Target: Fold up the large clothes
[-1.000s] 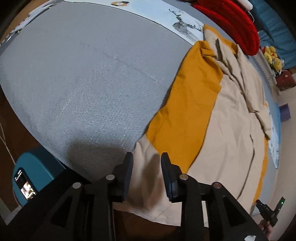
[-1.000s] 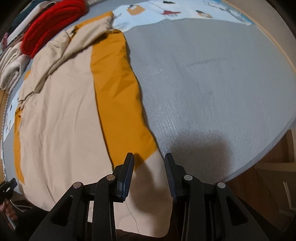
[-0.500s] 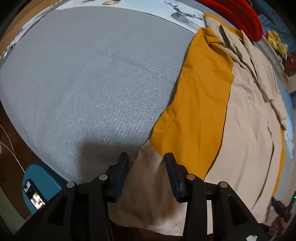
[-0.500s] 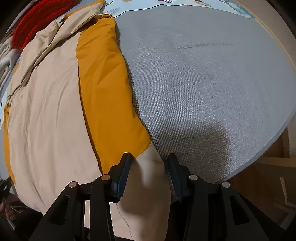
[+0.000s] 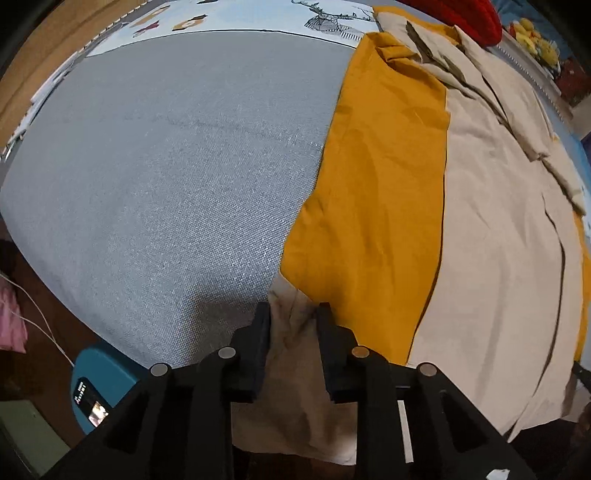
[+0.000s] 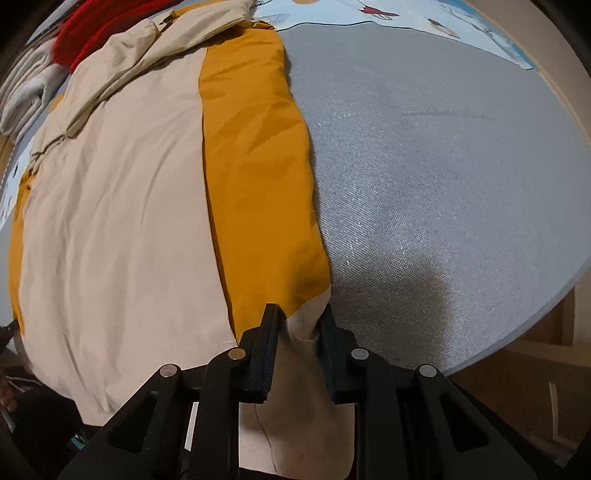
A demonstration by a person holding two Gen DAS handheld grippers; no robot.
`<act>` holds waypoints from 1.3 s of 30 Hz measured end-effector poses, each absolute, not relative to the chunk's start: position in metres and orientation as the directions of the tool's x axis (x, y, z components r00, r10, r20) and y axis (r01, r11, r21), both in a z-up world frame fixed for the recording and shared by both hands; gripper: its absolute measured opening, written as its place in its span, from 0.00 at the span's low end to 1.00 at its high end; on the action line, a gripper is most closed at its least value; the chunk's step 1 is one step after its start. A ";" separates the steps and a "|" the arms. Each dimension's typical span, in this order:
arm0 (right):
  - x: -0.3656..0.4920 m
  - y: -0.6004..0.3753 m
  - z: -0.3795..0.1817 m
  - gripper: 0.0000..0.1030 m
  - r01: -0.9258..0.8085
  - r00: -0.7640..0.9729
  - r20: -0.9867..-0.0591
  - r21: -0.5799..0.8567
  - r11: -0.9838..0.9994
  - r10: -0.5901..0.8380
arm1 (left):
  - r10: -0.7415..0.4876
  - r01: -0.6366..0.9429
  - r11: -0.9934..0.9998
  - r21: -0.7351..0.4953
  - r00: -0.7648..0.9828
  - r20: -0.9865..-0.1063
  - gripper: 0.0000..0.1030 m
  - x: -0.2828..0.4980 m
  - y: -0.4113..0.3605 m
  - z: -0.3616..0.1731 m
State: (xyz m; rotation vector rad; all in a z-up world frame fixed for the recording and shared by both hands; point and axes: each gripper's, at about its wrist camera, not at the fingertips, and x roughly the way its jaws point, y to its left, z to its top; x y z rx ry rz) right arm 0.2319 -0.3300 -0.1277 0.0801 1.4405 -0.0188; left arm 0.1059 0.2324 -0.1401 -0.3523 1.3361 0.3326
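Note:
A large beige and mustard-yellow garment (image 5: 461, 221) lies spread flat on a grey mat; it also shows in the right wrist view (image 6: 147, 203). Its beige lower hem hangs over the near edge. My left gripper (image 5: 293, 314) has its jaws partly closed around the beige hem corner beside the yellow panel, and the cloth bunches between them. My right gripper (image 6: 301, 315) stands the same way at the other beige hem corner, with the fabric gathered between its fingers.
The grey mat (image 5: 166, 166) stretches wide beside the garment (image 6: 443, 184). A red knitted item (image 5: 461, 14) and a patterned light-blue sheet (image 5: 258, 14) lie at the far end. A blue device with a screen (image 5: 96, 391) sits below the mat edge. White folded cloth (image 6: 22, 85) lies far left.
Both grippers have moved forward and down onto the hem corners. Their jaws have narrowed around the beige fabric, which now bunches between the fingers.

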 end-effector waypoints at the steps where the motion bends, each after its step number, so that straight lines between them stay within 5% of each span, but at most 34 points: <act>1: 0.232 -0.330 -0.128 0.24 0.066 0.131 -0.991 0.042 0.997 0.033 | 0.038 -0.426 0.903 -0.053 0.202 -0.979 0.23 0.106 0.232 -0.140; 4: 0.234 -0.327 -0.133 0.27 0.061 0.131 -0.991 0.016 0.998 0.008 | 0.031 -0.426 0.903 -0.060 0.204 -0.979 0.23 0.107 0.233 -0.142; 6: 0.232 -0.322 -0.133 0.27 0.045 0.132 -0.991 -0.006 0.999 -0.012 | 0.030 -0.416 0.907 -0.061 0.210 -0.977 0.08 0.112 0.230 -0.140; 8: 0.231 -0.319 -0.132 0.15 0.034 0.143 -0.990 -0.008 0.999 -0.013 | 0.022 -0.408 0.910 -0.074 0.226 -0.974 0.06 0.112 0.228 -0.136; 14: 0.227 -0.309 -0.114 0.08 0.028 0.218 -0.976 0.013 1.000 0.006 | 0.017 -0.400 0.914 -0.072 0.215 -0.976 0.10 0.108 0.230 -0.137; 18: 0.228 -0.322 -0.131 0.19 0.066 0.144 -0.990 0.013 0.998 0.004 | 0.051 -0.381 0.924 -0.028 0.196 -0.979 0.13 0.111 0.225 -0.144; 22: 0.228 -0.313 -0.131 0.20 0.021 0.148 -0.989 -0.019 1.000 -0.022 | 0.069 -0.370 0.929 -0.007 0.192 -0.979 0.13 0.115 0.216 -0.145; 28: 0.219 -0.301 -0.114 0.05 0.002 0.195 -0.981 -0.007 1.000 -0.007 | 0.085 -0.341 0.940 0.004 0.222 -0.971 0.04 0.116 0.198 -0.138; 39: 0.214 -0.311 -0.030 0.03 -0.057 0.407 -0.903 0.130 0.990 0.142 | 0.051 -0.238 0.969 -0.060 0.435 -0.899 0.03 0.103 0.166 -0.052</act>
